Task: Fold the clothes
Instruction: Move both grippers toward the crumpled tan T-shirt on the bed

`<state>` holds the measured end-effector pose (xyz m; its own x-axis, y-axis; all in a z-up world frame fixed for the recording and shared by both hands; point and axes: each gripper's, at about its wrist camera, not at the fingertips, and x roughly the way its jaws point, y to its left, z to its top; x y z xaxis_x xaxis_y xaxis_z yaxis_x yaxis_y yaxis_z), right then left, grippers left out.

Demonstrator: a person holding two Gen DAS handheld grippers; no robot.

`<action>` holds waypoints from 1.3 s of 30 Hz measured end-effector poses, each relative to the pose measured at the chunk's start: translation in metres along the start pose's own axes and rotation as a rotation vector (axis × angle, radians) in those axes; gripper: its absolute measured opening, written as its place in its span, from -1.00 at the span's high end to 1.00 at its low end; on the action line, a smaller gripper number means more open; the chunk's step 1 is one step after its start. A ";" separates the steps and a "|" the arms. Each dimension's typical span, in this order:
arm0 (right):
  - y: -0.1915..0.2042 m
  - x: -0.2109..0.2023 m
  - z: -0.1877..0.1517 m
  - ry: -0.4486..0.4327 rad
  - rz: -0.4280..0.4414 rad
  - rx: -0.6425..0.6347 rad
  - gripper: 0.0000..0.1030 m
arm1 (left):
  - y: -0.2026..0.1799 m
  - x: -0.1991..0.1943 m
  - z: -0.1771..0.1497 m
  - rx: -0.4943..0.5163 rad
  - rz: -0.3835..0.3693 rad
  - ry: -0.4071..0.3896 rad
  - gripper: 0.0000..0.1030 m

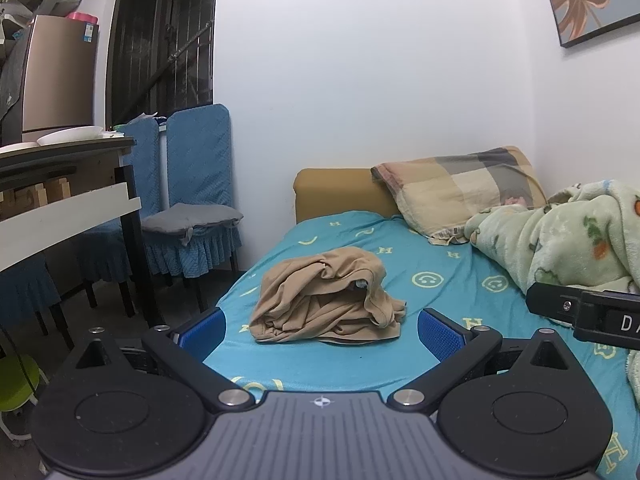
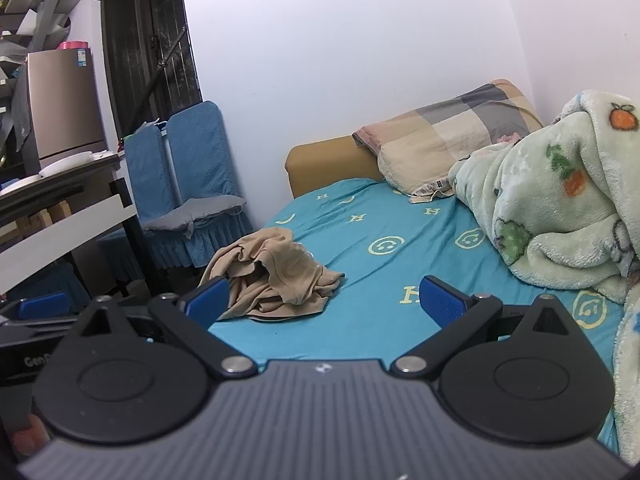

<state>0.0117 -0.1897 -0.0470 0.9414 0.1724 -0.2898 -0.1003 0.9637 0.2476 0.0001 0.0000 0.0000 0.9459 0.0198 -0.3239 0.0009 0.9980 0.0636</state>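
A crumpled tan garment (image 1: 326, 294) lies in a heap on the teal bed sheet (image 1: 448, 280), near the bed's left edge. It also shows in the right wrist view (image 2: 268, 276), left of centre. My left gripper (image 1: 322, 330) is open and empty, its blue pads on either side of the heap, a little short of it. My right gripper (image 2: 324, 300) is open and empty, held above the sheet to the right of the garment. The right gripper's body shows at the right edge of the left wrist view (image 1: 588, 312).
A plaid pillow (image 1: 456, 188) and a green fleece blanket (image 1: 568, 236) lie at the bed's head and right side. Blue-covered chairs (image 1: 196, 196) and a dark table (image 1: 68, 184) stand left of the bed. A green stool (image 1: 16, 384) stands on the floor.
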 end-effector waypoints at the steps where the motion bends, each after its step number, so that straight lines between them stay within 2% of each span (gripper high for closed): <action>1: 0.000 0.000 0.000 -0.002 -0.001 -0.002 -1.00 | 0.000 0.000 0.000 -0.002 0.001 0.001 -0.99; 33: -0.003 -0.002 0.001 -0.006 -0.020 0.034 -1.00 | 0.000 0.000 0.001 -0.001 0.012 -0.020 -0.99; 39: 0.000 -0.008 0.003 -0.056 -0.038 0.018 -1.00 | 0.003 -0.002 0.009 -0.014 0.005 -0.047 -0.99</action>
<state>0.0047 -0.1919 -0.0420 0.9611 0.1239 -0.2467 -0.0591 0.9653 0.2545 0.0015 0.0022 0.0095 0.9601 0.0225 -0.2789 -0.0083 0.9986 0.0519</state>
